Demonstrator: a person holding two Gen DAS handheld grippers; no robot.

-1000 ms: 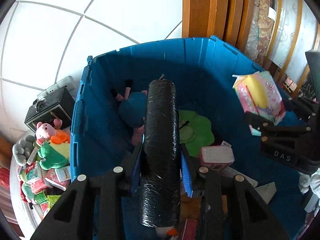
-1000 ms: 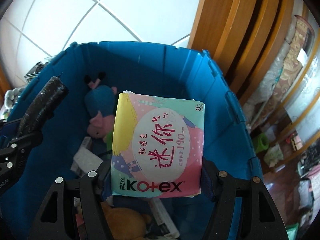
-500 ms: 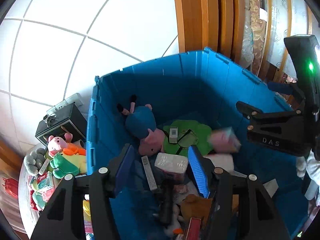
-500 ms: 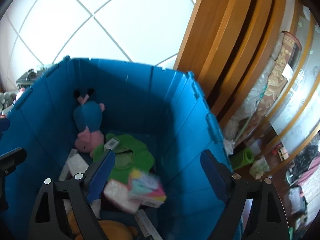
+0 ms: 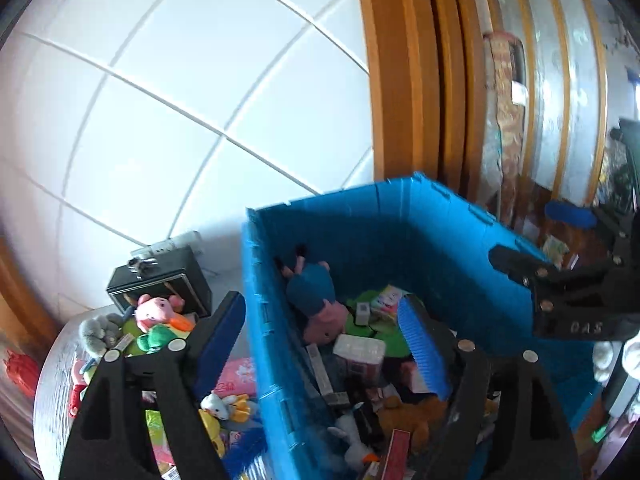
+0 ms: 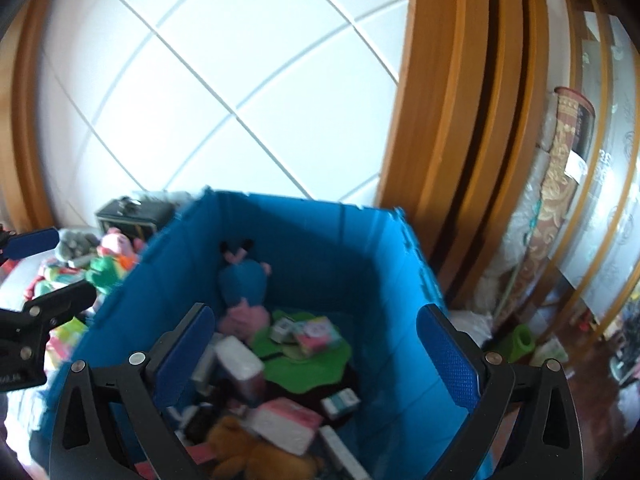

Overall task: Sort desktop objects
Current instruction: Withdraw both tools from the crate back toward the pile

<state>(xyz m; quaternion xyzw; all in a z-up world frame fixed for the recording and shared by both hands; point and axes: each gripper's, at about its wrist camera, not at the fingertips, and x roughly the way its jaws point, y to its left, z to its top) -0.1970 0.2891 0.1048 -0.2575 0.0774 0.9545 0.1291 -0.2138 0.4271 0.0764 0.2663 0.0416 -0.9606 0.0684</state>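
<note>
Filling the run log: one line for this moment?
left gripper: jaws opening, empty | right gripper: jaws opening, empty | blue bin: toys, packets inside

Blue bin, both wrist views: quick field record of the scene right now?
container: blue bin, open top
inside bin: blue-and-pink plush, green flat piece, colourful small pack lying on it, brown plush, assorted boxes
outside bin: toy pile and black box on the table left of the bin
left hand-held gripper: jaws opening, nothing between them
right hand-held gripper: jaws opening, nothing between them
</note>
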